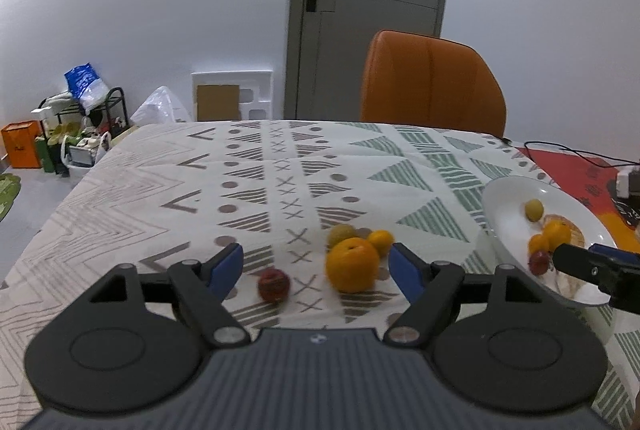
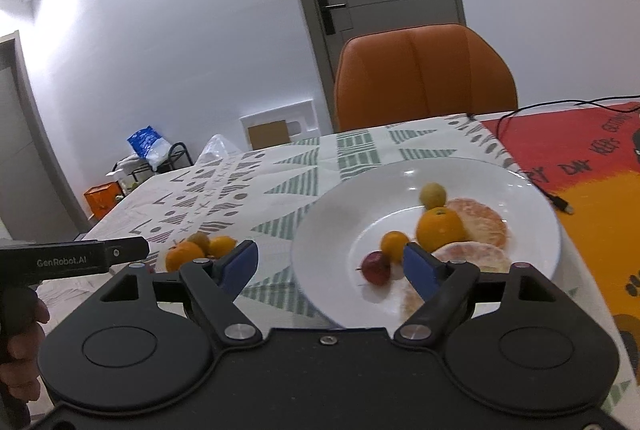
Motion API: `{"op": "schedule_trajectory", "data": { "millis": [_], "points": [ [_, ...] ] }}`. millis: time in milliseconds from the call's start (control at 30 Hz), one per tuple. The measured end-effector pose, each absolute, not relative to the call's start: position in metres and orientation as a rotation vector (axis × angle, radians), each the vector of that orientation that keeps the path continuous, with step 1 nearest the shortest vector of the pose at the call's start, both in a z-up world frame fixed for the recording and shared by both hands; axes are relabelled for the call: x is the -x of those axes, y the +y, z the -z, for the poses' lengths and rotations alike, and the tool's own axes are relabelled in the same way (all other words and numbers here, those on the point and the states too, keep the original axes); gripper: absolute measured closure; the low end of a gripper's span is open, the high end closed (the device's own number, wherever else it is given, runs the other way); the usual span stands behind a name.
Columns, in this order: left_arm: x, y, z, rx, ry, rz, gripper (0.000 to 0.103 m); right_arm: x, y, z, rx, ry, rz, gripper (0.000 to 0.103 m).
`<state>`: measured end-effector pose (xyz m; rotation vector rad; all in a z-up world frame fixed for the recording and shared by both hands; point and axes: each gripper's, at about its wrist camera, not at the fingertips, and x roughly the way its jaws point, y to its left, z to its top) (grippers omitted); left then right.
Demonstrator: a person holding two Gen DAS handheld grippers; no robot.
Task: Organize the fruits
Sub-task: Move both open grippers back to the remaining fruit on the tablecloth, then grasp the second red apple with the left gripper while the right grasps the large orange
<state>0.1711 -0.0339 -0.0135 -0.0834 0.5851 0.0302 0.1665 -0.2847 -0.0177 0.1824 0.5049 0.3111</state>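
Note:
My left gripper [image 1: 318,260] is open over the patterned cloth, nothing pressed between its blue pads. Between its fingers lie a big orange [image 1: 352,264] and a small red fruit [image 1: 273,284]; behind them sit a greenish fruit [image 1: 341,233] and a small orange [image 1: 381,241]. My right gripper [image 2: 332,262] is open above the near rim of the white plate [image 2: 532,198]. The plate holds a red fruit [image 2: 375,267], a small orange [image 2: 394,244], a larger orange [image 2: 440,227], a yellow-green fruit [image 2: 433,195] and peeled citrus pieces [image 2: 484,226]. In the left wrist view the right gripper's finger [image 1: 588,264] reaches over the plate [image 1: 508,198].
An orange chair [image 1: 432,86] stands behind the table's far edge. A red and orange mat [image 2: 580,158] with a black cable [image 2: 536,186] lies right of the plate. A hand [image 2: 20,350] holds the left gripper's body [image 2: 72,259]. Clutter sits on the floor at the left [image 1: 72,134].

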Motion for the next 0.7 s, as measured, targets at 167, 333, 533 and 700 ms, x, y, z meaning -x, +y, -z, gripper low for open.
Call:
{"op": "schedule_trajectory", "data": {
  "millis": [167,333,533,700],
  "points": [
    [-0.169,-0.024,0.017,0.096,0.59,-0.042,0.025,-0.168,-0.273,0.016,-0.167,0.505,-0.333,0.024],
    [-0.168,-0.016,0.02,0.114,0.592,-0.035,0.025,-0.171,-0.262,0.015,-0.15,0.505,-0.353,0.024],
    [-0.172,-0.012,0.027,0.136,0.599,-0.03,0.025,-0.174,-0.25,0.014,-0.132,0.508,-0.375,0.024],
    [-0.176,-0.005,0.034,0.156,0.603,-0.033,0.028,-0.177,-0.24,0.014,-0.115,0.513,-0.393,0.025]
  ]
}}
